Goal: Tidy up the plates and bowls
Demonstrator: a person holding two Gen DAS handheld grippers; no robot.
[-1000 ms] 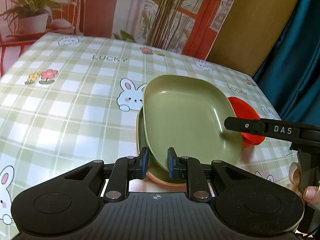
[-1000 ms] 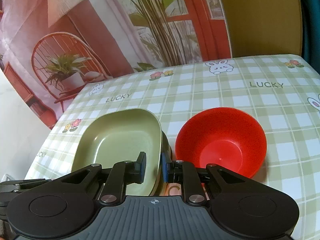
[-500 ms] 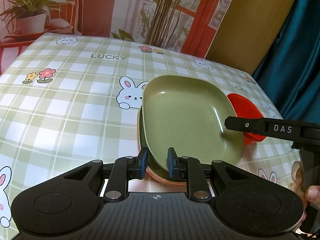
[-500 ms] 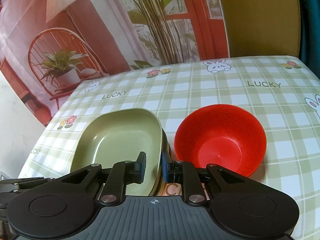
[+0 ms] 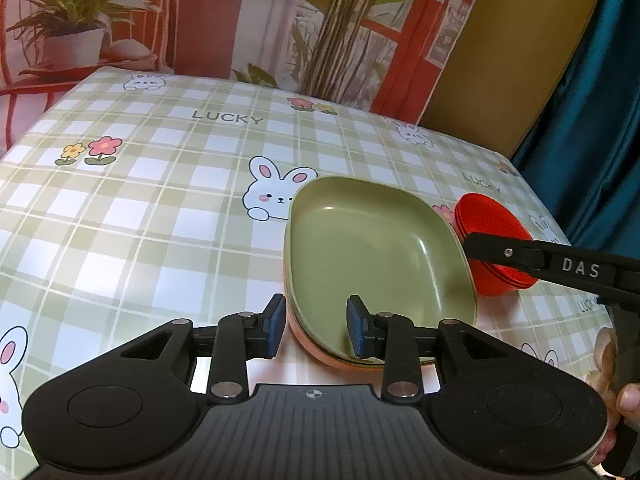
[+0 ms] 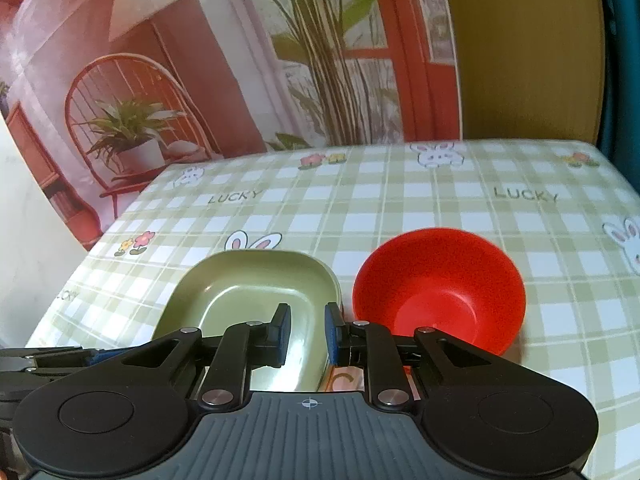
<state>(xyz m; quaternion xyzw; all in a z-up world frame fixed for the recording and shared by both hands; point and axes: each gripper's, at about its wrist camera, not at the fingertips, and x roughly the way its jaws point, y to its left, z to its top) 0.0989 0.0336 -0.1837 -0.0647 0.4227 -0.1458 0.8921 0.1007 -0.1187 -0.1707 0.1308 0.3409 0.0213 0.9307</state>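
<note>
Readable text: "LUCKY" on checked tablecloth [image 5: 132, 216], upper centre of left view; "DAS" on right gripper's finger, right edge.

Left gripper [image 5: 316, 326]: jaws apart, straddling near rim of green plate [image 5: 372, 256], centre frame, stacked on a pink plate [image 5: 308, 344].

Right gripper [image 6: 306, 334]: jaws narrowly apart over plate's right rim, gripping unclear.

Red bowl [image 6: 440, 292]: interior seen only in right view.

"LUCKY": tablecloth [image 5: 160, 216]; "DAS": right gripper [image 5: 472, 246] arm
</note>
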